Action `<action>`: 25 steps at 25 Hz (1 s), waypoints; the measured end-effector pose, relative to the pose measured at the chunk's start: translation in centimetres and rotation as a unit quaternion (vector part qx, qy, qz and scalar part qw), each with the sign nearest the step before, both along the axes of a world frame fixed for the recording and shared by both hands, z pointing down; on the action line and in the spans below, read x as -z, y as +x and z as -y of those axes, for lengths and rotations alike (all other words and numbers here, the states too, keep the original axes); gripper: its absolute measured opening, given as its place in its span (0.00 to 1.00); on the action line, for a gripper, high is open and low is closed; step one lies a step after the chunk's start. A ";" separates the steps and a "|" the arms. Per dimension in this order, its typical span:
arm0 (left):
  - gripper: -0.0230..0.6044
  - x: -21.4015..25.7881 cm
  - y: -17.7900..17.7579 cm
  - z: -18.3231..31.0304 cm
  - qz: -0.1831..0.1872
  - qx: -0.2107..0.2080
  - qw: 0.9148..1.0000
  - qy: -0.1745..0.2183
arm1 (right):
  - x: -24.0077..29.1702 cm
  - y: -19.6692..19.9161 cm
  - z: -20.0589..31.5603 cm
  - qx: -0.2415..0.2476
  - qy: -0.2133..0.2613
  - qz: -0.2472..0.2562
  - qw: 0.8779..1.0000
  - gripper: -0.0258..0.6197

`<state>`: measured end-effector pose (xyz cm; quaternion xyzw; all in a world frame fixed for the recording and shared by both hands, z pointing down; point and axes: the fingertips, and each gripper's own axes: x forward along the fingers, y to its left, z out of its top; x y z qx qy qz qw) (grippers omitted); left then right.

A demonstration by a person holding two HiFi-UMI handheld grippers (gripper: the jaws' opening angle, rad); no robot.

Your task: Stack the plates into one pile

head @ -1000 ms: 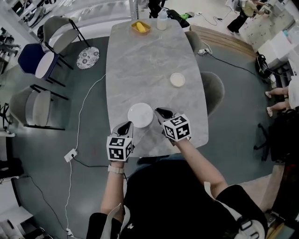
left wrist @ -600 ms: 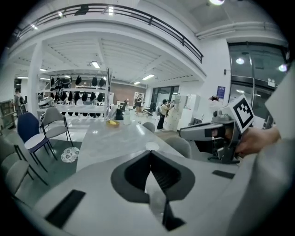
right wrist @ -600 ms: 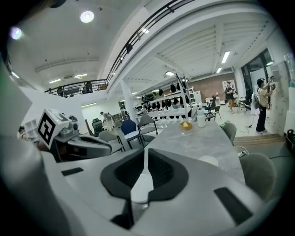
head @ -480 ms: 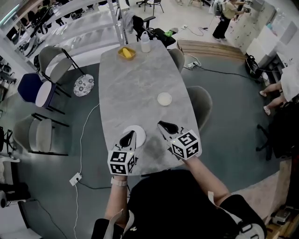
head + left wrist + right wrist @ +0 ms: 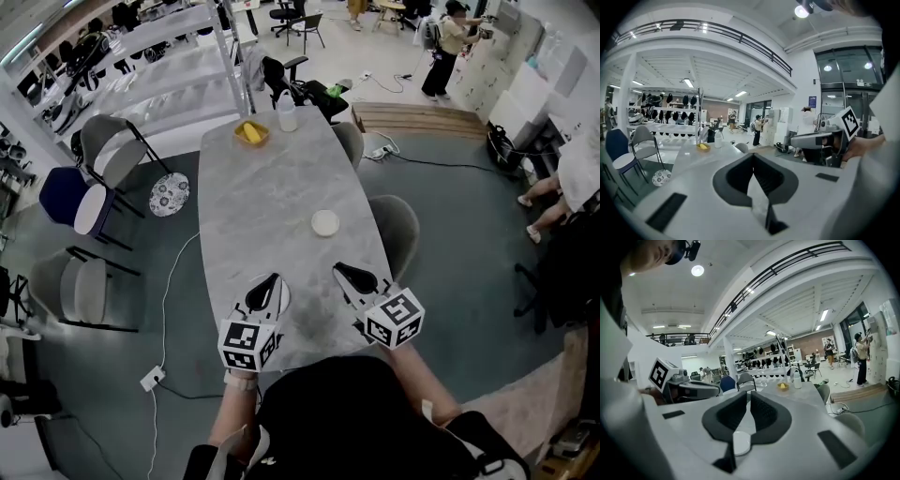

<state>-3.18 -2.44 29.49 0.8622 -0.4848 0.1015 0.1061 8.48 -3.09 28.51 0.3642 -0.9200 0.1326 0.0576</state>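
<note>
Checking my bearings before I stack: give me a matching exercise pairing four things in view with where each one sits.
Things: 1 large white plate; 2 small white plate; 3 yellow dish; 4 patterned disc.
Places: A far end of the table, beside the bottle; B off the table, by the chairs; C near end, partly hidden by the left gripper; D mid-table, toward its right edge.
Pairs: 1-C, 2-D, 3-A, 4-B.
</note>
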 end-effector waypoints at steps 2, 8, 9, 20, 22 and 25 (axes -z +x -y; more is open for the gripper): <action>0.05 0.9 0.2 -0.3 -0.003 -0.003 1.000 0.015 | 0.4 0.4 -0.4 -0.003 0.005 0.002 1.000 0.10; 0.05 2.1 0.3 -0.9 -0.005 -0.006 0.999 0.045 | 0.3 0.6 -0.9 -0.003 0.022 -0.001 1.000 0.10; 0.05 2.1 0.3 -0.9 -0.006 -0.008 0.999 0.045 | 0.3 0.5 -0.9 -0.004 0.025 -0.003 1.000 0.10; 0.05 1.8 -0.9 -1.2 -0.051 -0.013 0.998 0.033 | -0.2 -0.6 -1.6 -0.001 0.045 -0.033 0.998 0.10; 0.05 1.6 -0.8 -1.5 -0.045 -0.016 0.998 0.033 | -0.3 -0.8 -1.9 0.001 0.044 -0.036 0.998 0.10; 0.05 1.1 -0.7 -1.6 -0.038 -0.022 0.999 0.028 | -0.6 -0.7 -1.9 -0.002 0.046 -0.051 0.998 0.08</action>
